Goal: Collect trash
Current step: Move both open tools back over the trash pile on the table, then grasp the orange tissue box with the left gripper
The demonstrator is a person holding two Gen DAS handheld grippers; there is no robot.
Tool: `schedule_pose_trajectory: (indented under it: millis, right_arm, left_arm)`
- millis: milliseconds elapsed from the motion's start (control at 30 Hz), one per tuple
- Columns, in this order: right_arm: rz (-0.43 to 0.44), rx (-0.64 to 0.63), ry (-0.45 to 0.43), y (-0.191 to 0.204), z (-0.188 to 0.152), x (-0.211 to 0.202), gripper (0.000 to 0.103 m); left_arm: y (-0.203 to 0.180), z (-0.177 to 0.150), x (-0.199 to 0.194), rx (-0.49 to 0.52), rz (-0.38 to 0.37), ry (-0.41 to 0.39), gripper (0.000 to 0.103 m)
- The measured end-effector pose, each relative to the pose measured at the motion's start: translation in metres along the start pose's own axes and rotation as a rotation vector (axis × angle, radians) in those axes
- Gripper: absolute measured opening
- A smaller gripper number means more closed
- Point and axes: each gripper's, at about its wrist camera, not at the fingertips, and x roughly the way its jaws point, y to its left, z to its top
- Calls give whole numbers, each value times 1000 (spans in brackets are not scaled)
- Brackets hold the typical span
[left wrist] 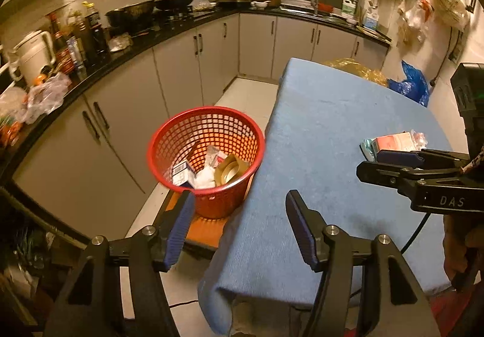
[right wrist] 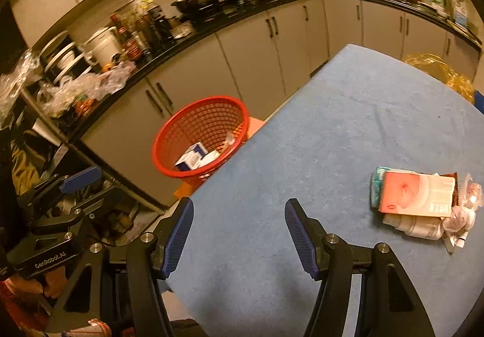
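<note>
A red mesh basket (left wrist: 205, 155) (right wrist: 202, 137) stands just off the left edge of the blue-covered table (left wrist: 332, 131) (right wrist: 348, 125). It holds a small box, crumpled tissue and a tape roll. A pile of trash (right wrist: 420, 201) (left wrist: 393, 140) lies on the table's right side: a pink box, a teal packet, a white bottle and crumpled wrappers. My left gripper (left wrist: 239, 196) (right wrist: 81, 195) is open and empty, hovering over the table's left edge near the basket. My right gripper (right wrist: 239, 204) (left wrist: 372, 163) is open and empty above the cloth, left of the pile.
The basket sits on an orange stool (left wrist: 205, 231). A black counter (left wrist: 121, 62) with woks, bottles, a kettle and plastic bags curves along the left and back above grey cabinets. A yellow bag (right wrist: 438, 68) and a blue bag (left wrist: 411, 83) lie beyond the table's far end.
</note>
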Motion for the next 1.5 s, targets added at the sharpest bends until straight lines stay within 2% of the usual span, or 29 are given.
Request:
schedule_pose_trajectory:
  millis: [267,533,800,1100,1300,1500]
  right_arm:
    - [50,-40,17,15,-3,-1,67]
    - [15,29,14,-4,-16,-15,67]
    - [-91,194,-24,-53,-42,-49,67]
    - [-241,410,-82,-112,-83,-104,67]
    - [-329,517,-116,-135,-112,-139,67]
    - [-412,588,-136,-147,-140,-171,67]
  left_arm:
    - [9,-17,-22,-55,52,-13,62]
    - [-4,-16,-23,-36,14,-15,63]
    - [-47,0,-2,84,-111,14,64]
    - [-119,27,34,249,-310,72,64]
    - [-170,51,57,362,-409,88,72]
    - [-210,80,85,406,-480,99,75]
